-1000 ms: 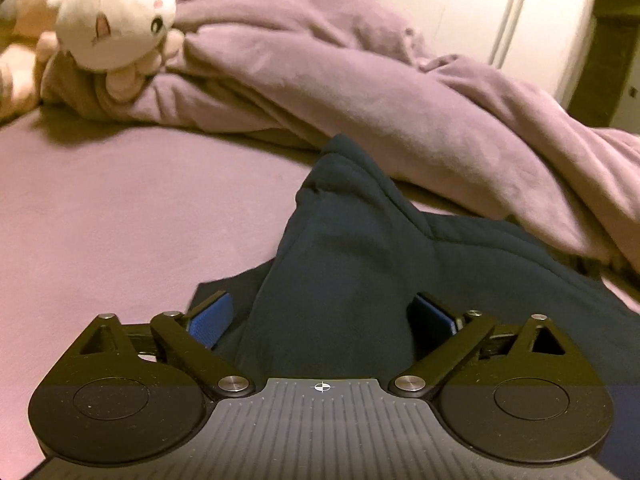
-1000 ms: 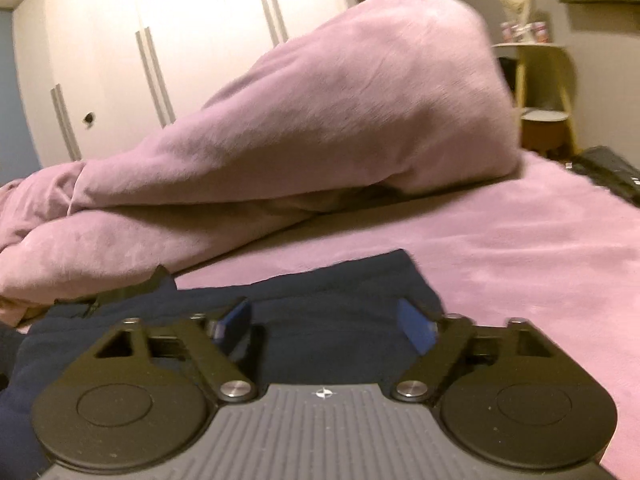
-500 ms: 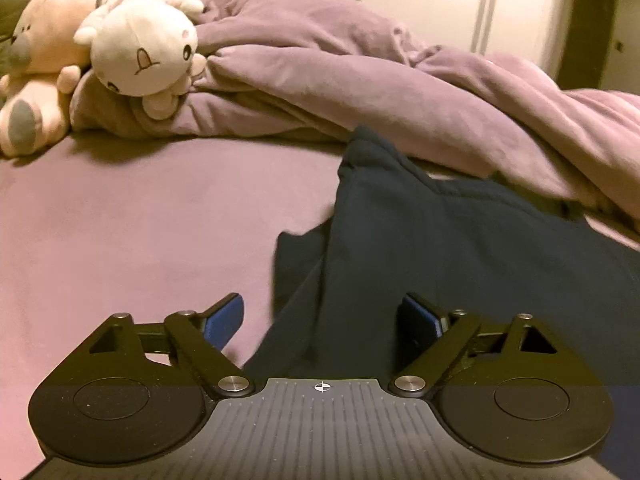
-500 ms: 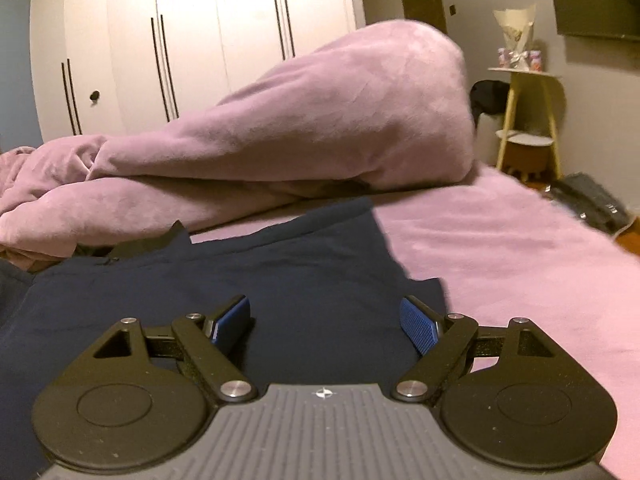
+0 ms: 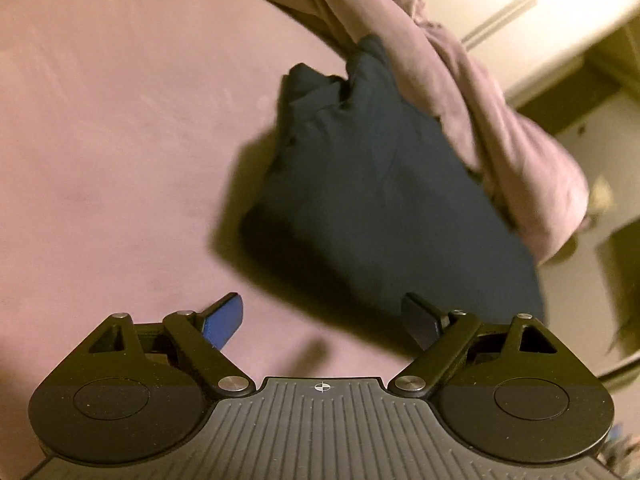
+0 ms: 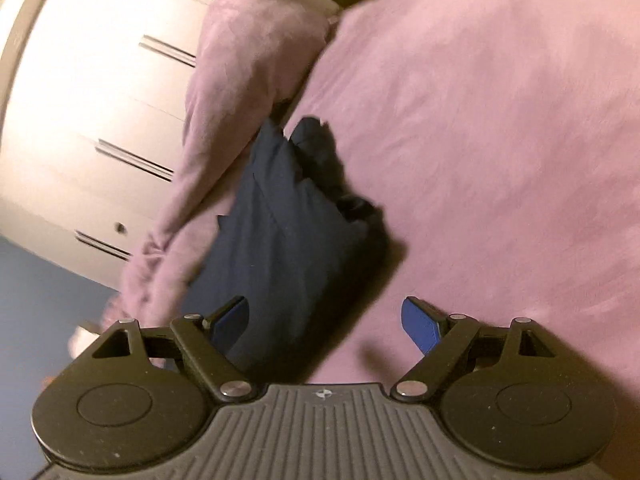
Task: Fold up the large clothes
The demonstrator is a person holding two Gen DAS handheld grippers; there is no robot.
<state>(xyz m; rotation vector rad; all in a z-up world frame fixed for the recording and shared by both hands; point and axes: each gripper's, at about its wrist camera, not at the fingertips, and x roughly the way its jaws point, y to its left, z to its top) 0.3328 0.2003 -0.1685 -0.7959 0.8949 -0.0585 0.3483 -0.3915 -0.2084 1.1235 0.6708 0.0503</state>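
- So, your left gripper [image 5: 322, 322] is spread wide with nothing in it, raised above the pink bed sheet [image 5: 120, 140]. Its right pad sits in front of the near edge of the dark navy garment [image 5: 380, 184], though you can't tell if it touches.
- Your right gripper [image 6: 324, 322] is just as wide and empty, with its left pad in front of the same garment [image 6: 280, 240].
- The garment lies bunched on the sheet, its far end against the rumpled purple duvet [image 5: 460, 80].
- Only your right view shows the white wardrobe doors [image 6: 100, 120] with their bar handles, plus a blue wall.
- Only your left view shows the dim room corner past the duvet, pretty blurred.
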